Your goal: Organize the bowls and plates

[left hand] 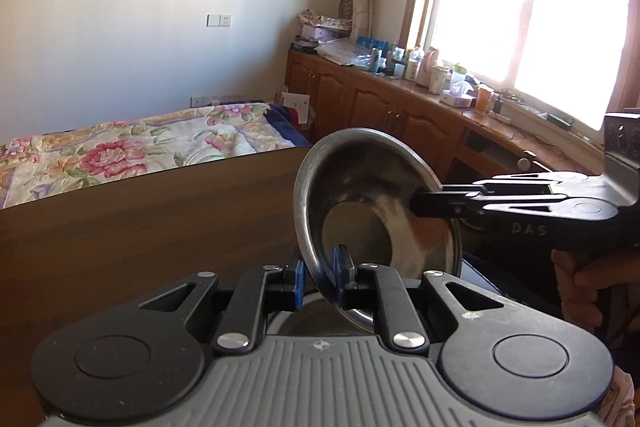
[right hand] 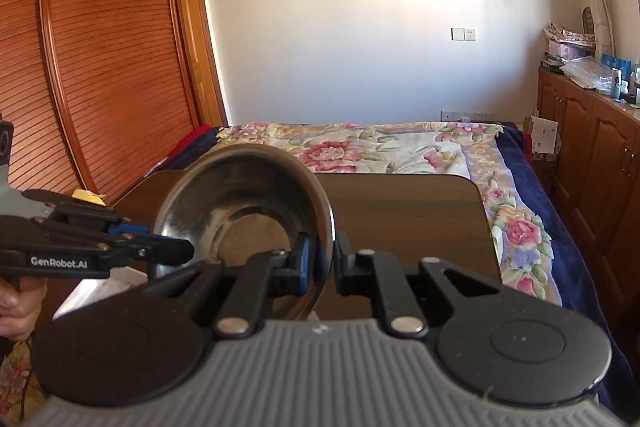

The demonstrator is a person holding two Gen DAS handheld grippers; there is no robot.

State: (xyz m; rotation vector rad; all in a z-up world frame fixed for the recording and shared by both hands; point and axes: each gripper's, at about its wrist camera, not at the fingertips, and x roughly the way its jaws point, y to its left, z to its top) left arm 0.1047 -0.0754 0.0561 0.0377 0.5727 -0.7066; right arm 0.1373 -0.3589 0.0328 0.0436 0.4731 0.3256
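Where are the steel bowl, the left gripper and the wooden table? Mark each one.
steel bowl (left hand: 360, 223): left wrist view, its inner base.
left gripper (left hand: 320, 281): left wrist view, midway between its blue-padded fingertips, on the rim.
wooden table (left hand: 140, 227): left wrist view, bare top left of the bowl.

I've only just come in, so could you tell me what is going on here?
A person is holding one steel bowl with two handheld grippers. The left gripper and the right gripper are each shut on its rim, on opposite sides. The bowl is tipped on edge above the dark wooden table.
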